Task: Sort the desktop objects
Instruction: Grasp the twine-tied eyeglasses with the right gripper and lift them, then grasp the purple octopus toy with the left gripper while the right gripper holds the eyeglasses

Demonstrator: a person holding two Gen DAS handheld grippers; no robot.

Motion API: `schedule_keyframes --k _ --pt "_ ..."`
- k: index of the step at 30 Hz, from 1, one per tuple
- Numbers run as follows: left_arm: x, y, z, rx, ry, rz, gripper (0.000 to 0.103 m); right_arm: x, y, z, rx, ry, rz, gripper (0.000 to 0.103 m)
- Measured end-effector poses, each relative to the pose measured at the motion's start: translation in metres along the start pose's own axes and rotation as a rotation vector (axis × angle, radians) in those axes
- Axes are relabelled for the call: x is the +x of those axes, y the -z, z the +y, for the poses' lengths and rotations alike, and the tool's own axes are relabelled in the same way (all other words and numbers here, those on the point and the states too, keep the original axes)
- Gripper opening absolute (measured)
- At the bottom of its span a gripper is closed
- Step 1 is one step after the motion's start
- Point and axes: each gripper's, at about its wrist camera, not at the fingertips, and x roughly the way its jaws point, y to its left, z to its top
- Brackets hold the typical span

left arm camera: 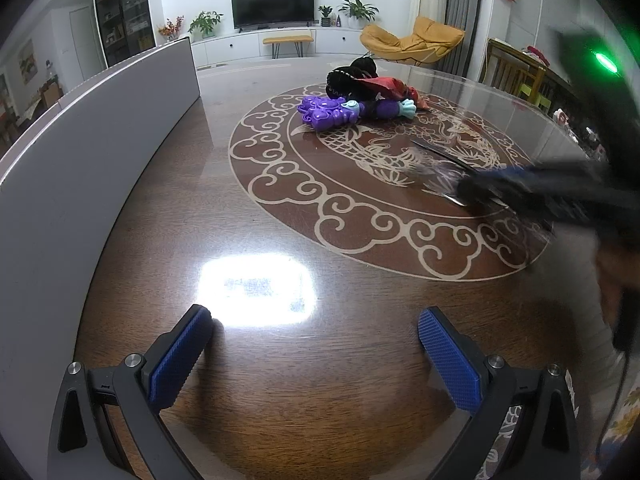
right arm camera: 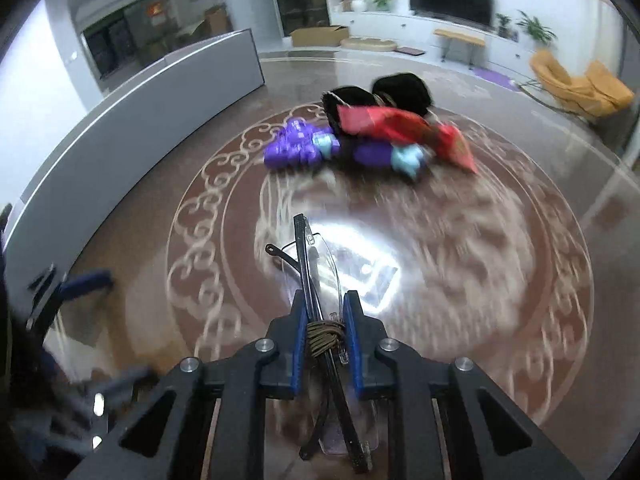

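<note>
My right gripper [right arm camera: 325, 300] is shut on a pair of folded glasses [right arm camera: 303, 248] with black temples, clear lenses and a brown cord wound around them. The glasses stick out ahead of the pads, low over the round brown table [right arm camera: 480, 240]. In the left wrist view the same gripper [left arm camera: 500, 188] is a dark blur at the right with the glasses [left arm camera: 440, 154] in it. My left gripper [left arm camera: 316, 320] hangs open over the near part of the table with nothing between its blue pads. A purple toy [left arm camera: 328, 114] [right arm camera: 296, 148] lies mid-table, against a black and red bundle [left arm camera: 360, 78] [right arm camera: 384, 120].
A long grey panel [left arm camera: 100, 140] [right arm camera: 140, 120] stands along the table's left side. A lamp's glare spot [left arm camera: 256, 288] lies on the glossy top before my left gripper. A living room with a TV and a yellow chair lies beyond the table's far edge.
</note>
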Motion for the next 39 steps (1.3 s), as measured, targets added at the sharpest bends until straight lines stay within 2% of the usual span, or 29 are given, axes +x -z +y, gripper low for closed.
schedule_keyframes --k 4,5,6,8,9,11,14,21,28,30,33,36,39 --pt "0.002 -0.001 0.000 0.001 0.000 0.000 0.103 -0.031 0.040 0.003 -0.005 0.094 -0.043 0.019" --pt "0.002 -0.001 0.000 0.001 0.000 0.000 0.103 -0.035 0.043 0.002 -0.005 0.105 -0.052 0.022" --pt "0.002 -0.001 0.000 0.001 0.000 0.000 0.103 -0.039 0.050 0.000 -0.001 0.112 -0.062 0.035" --pt "0.002 -0.001 0.000 0.001 0.000 0.000 0.103 -0.041 0.054 -0.007 0.014 0.104 -0.057 0.053" --pt "0.002 -0.001 0.000 0.001 0.000 0.000 0.103 -0.044 0.055 -0.008 0.012 0.093 -0.067 0.057" --pt "0.002 -0.001 0.000 0.001 0.000 0.000 0.103 -0.044 0.057 -0.007 0.004 0.094 -0.070 0.059" --pt "0.002 -0.001 0.000 0.001 0.000 0.000 0.103 -0.040 0.055 -0.001 -0.015 0.099 -0.071 0.071" --pt "0.002 -0.001 0.000 0.001 0.000 0.000 0.103 -0.030 0.052 0.002 -0.032 0.112 -0.048 0.087" --pt "0.005 -0.004 -0.001 0.010 0.004 0.006 0.103 -0.029 0.052 0.003 -0.036 0.116 -0.034 0.097" --pt "0.012 -0.013 -0.004 0.065 0.040 0.014 0.103 -0.028 0.052 0.004 -0.039 0.110 -0.030 0.100" --pt "0.034 -0.045 -0.006 0.161 0.102 0.052 0.103 -0.026 0.052 0.005 -0.048 0.106 -0.023 0.102" --pt "0.063 -0.089 -0.002 0.187 0.063 0.050 0.103 -0.026 0.053 0.005 -0.047 0.103 -0.022 0.103" --pt "0.086 -0.120 -0.005 0.225 0.068 0.039 0.103 -0.026 0.053 0.006 -0.047 0.103 -0.022 0.103"
